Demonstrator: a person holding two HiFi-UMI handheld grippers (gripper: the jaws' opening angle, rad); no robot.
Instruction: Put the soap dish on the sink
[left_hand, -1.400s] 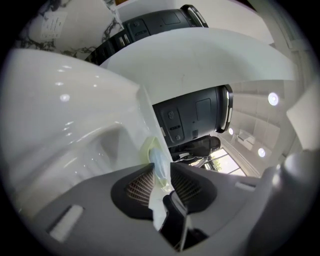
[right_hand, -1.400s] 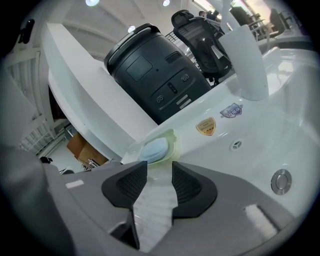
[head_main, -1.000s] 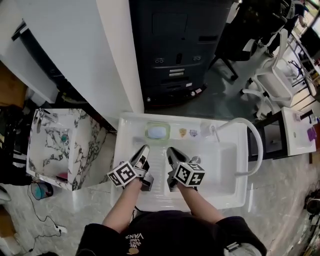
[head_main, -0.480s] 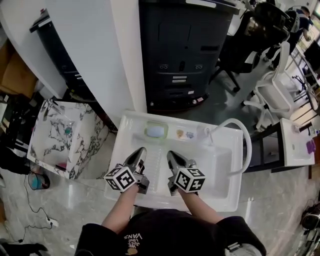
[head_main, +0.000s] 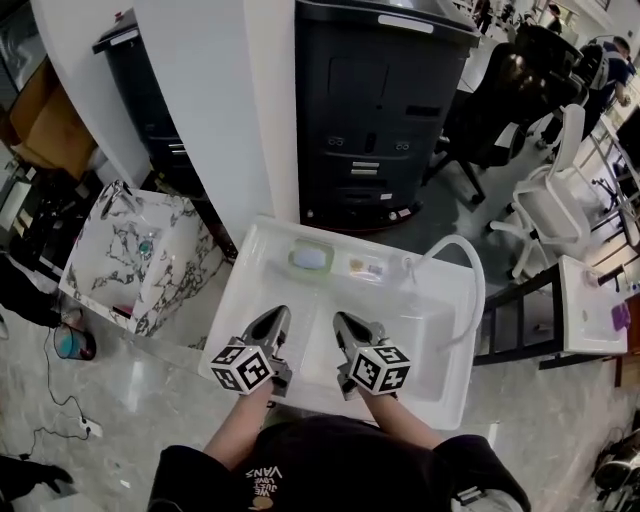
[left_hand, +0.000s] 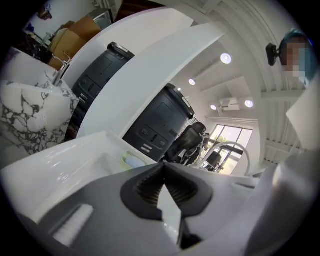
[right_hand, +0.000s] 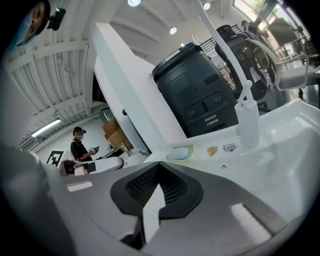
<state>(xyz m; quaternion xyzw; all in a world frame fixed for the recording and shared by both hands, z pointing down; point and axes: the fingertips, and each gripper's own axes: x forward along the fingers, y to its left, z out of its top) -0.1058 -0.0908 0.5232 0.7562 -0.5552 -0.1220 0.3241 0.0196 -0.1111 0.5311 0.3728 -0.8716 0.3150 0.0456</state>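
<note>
A pale green soap dish (head_main: 311, 258) holding a bluish soap bar rests on the back ledge of the white sink (head_main: 248, 300); it also shows in the left gripper view (left_hand: 132, 160) and the right gripper view (right_hand: 179, 153). Both grippers hover over the front of the basin, well short of the dish. My left gripper (head_main: 279, 317) is shut with nothing between its jaws (left_hand: 161, 169). My right gripper (head_main: 343, 322) is shut and empty too (right_hand: 158, 168).
A curved white faucet (head_main: 462, 270) rises at the sink's right, its base a white post (right_hand: 247, 122). Two small stickers (head_main: 366, 267) lie on the ledge. A marble-patterned basin (head_main: 138, 255) stands to the left, a dark cabinet (head_main: 370, 120) behind, white chairs (head_main: 550, 205) at right.
Both grippers have closed and pulled back toward the sink's front edge, rising a little. The head view has tilted, showing more of the room beyond.
</note>
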